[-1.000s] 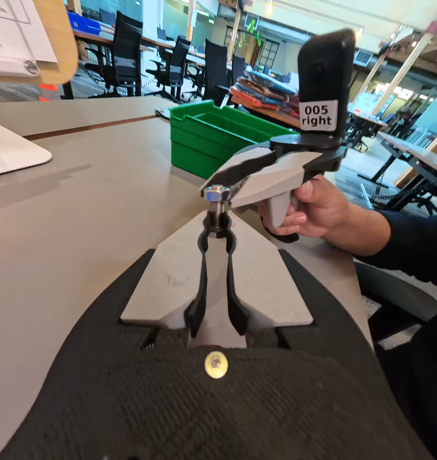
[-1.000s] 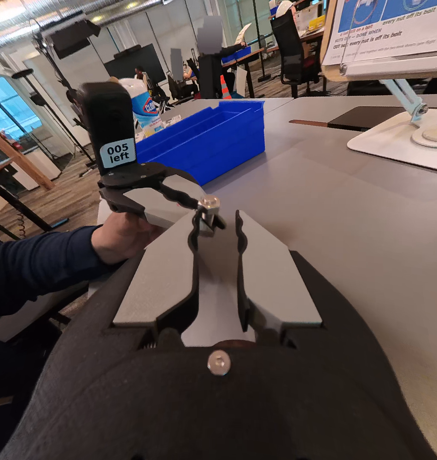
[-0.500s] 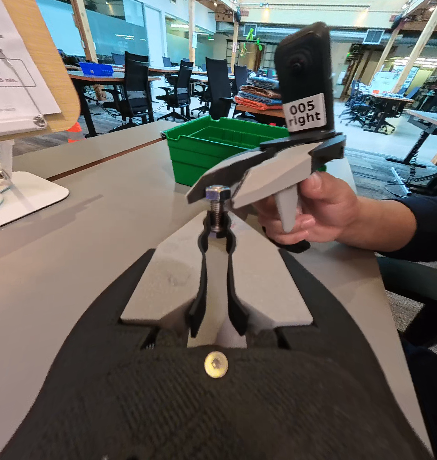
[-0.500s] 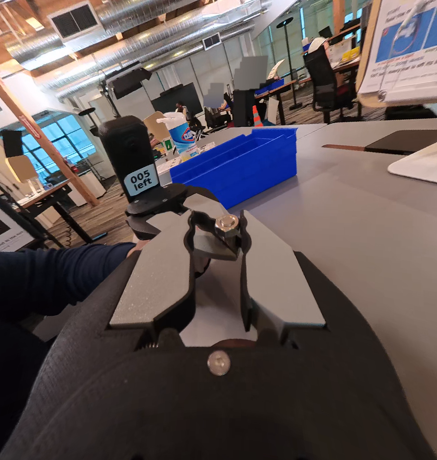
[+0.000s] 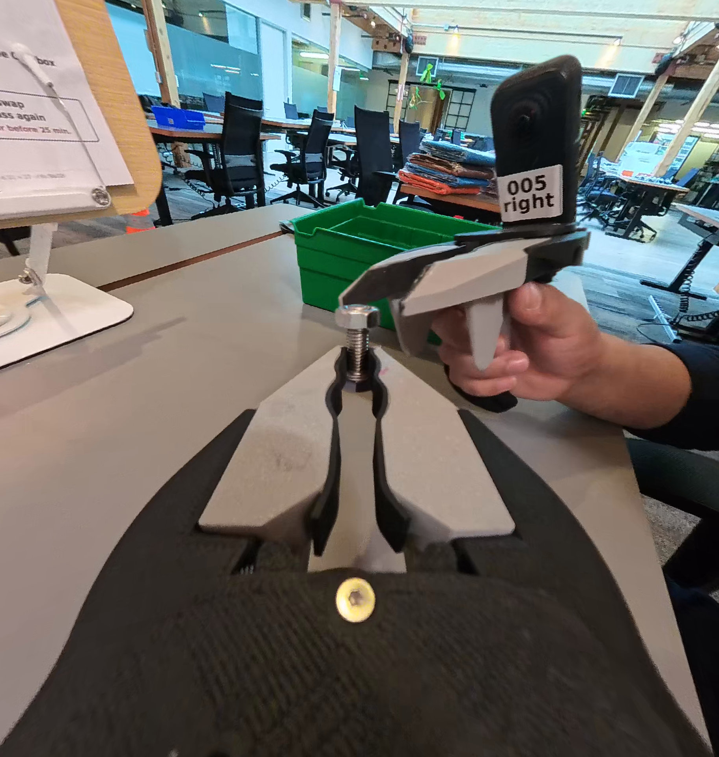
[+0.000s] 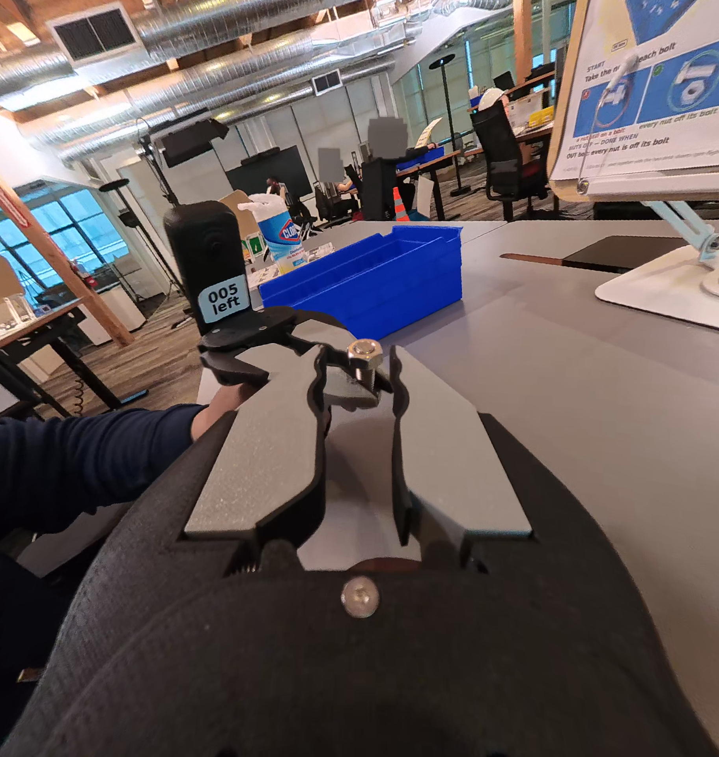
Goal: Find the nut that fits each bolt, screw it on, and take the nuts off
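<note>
The left tool [image 5: 357, 383] still grips the bolt [image 5: 357, 327] upright, while the right tool [image 6: 355, 368] has opened around its top, at 12 o'clock, ready to turn again.

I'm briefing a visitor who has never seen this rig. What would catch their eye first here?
First, the shiny bolt standing upright, its lower end pinched in the left gripper, with the open right gripper closing in around its head. Next, two bright bins on the grey table: a green bin and a blue bin.
</note>
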`<state>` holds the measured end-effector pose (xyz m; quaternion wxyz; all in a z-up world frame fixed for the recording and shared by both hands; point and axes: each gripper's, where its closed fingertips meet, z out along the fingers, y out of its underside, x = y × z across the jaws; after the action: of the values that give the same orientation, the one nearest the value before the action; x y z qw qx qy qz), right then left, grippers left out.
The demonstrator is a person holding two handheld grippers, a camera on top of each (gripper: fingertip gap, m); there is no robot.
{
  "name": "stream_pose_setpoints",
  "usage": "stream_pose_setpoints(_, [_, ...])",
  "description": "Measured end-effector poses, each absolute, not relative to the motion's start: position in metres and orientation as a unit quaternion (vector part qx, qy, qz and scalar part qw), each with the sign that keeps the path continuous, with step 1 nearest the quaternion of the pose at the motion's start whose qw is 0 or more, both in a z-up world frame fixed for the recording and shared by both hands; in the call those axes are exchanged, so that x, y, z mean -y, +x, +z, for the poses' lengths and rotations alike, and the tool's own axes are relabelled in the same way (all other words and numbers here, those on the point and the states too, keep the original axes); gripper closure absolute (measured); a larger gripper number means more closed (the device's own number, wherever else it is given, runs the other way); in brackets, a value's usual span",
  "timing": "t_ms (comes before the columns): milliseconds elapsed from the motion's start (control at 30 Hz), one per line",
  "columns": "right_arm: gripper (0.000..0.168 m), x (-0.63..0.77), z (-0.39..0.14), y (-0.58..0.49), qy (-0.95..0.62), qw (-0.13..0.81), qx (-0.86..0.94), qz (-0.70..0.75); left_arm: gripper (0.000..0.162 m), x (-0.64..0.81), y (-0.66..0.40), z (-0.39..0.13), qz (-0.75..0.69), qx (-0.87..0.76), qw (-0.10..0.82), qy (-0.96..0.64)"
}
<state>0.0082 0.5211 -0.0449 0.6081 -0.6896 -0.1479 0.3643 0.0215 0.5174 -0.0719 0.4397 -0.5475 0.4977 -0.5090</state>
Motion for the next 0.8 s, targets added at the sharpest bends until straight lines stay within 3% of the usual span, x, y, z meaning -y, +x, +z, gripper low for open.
stream_pose_setpoints(200, [0.134,-0.521,-0.050,-0.007,-0.694,0.596,0.167,0.368,0.155,-0.505,0.026,-0.073,-0.511,-0.516,0.432,-0.535])
stream_pose_setpoints(533, [0.142,-0.519,-0.046,0.001,-0.688,0.600,0.162,0.375,0.155,-0.511,0.023,-0.071,-0.506,-0.507,0.442,-0.540])
stream_pose_setpoints(633, [0.135,-0.520,-0.048,-0.008,-0.690,0.599,0.171,0.368,0.155,-0.501,0.029,-0.074,-0.508,-0.522,0.433,-0.531])
stream_pose_setpoints(800, [0.142,-0.519,-0.045,0.005,-0.692,0.606,0.166,0.356,0.155,-0.508,0.026,-0.075,-0.497,-0.518,0.442,-0.538])
